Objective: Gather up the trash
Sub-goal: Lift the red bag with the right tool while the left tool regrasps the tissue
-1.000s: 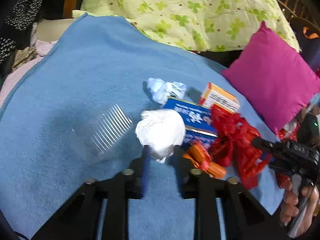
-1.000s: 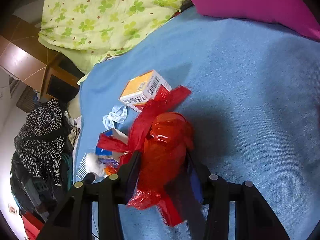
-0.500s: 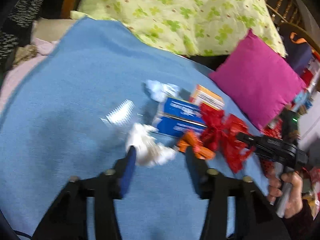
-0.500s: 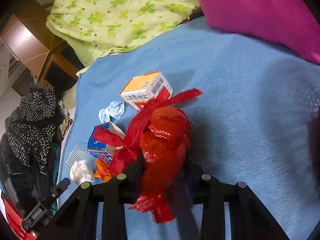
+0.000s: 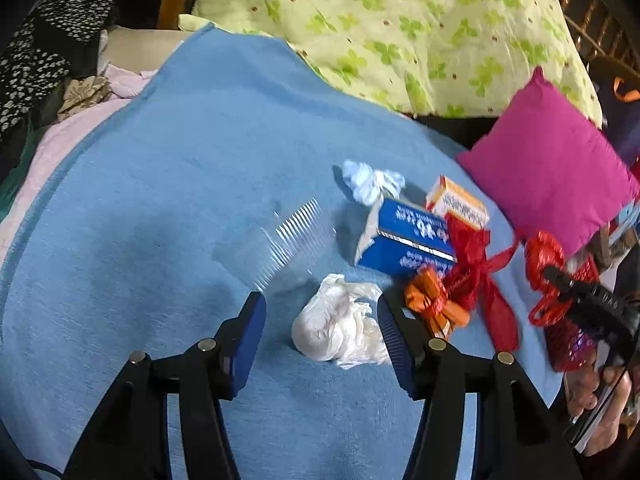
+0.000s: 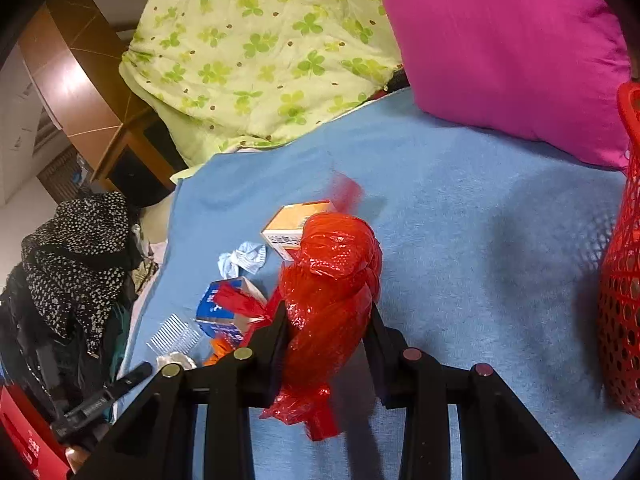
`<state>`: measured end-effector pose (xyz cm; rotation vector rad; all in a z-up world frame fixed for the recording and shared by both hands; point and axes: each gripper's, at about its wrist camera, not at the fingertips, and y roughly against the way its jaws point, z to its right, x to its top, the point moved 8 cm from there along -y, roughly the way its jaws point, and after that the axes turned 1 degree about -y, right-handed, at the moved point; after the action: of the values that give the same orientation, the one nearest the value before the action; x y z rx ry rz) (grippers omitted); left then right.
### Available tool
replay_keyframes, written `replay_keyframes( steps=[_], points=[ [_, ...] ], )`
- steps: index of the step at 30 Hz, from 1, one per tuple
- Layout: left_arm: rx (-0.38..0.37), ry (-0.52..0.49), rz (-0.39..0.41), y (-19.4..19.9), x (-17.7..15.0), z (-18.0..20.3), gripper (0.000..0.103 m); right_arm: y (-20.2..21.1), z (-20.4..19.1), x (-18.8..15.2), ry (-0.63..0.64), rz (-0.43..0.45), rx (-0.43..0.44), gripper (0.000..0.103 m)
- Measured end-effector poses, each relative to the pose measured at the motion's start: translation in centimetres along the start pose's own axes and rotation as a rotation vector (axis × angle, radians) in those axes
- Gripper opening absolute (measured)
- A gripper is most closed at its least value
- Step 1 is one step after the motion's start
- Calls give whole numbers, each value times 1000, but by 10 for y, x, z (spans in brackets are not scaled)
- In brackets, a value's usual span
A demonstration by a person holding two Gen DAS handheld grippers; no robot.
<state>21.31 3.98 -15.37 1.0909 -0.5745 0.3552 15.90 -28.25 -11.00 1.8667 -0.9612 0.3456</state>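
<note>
The left gripper stands wide open over the blue blanket. A crumpled white wad lies on the blanket between its two blue-padded fingers — closer to the right-hand one and apparently touching it, with a clear gap to the left-hand one. Nothing is gripped.

From the wad, the surrounding trash lies as follows:
- At 11 o'clock, a clear ribbed plastic piece, flat on the blanket.
- At 1 o'clock, a blue carton with one end flap open.
- Beyond the carton at 12 o'clock, a crumpled pale blue paper.
- Behind the carton, at 2 o'clock, an orange-and-white box, touching the carton.
- At 3 o'clock, an orange wrapper, just beside the right-hand finger, with a red ribbon spread over it and against the carton.

The right gripper is closed on a red plastic bag — both fingers press its sides, and the bag's tail hangs below them. Whether the bag is clear of the blanket cannot be told. At the 3 o'clock edge of the right wrist view stands a red mesh basket, apart from the bag.

A magenta cushion and a green clover-print quilt lie at the far end of the blanket, around 12 o'clock.
</note>
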Motion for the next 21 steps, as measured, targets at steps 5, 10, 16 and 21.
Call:
replay_keyframes(
  steps=[5, 10, 16, 21],
  points=[
    [22, -47, -25, -9, -8, 12, 59, 3, -10, -1, 22, 5, 25, 37],
    [42, -80, -53, -18, -14, 17, 53, 15, -20, -1, 47, 26, 64, 37],
    [59, -112, -48, -20, -16, 23, 22, 23, -25, -3, 66, 29, 71, 37],
    [59, -130, -5, -9, -14, 30, 17, 29, -26, -4, 81, 41, 74, 37]
  ],
)
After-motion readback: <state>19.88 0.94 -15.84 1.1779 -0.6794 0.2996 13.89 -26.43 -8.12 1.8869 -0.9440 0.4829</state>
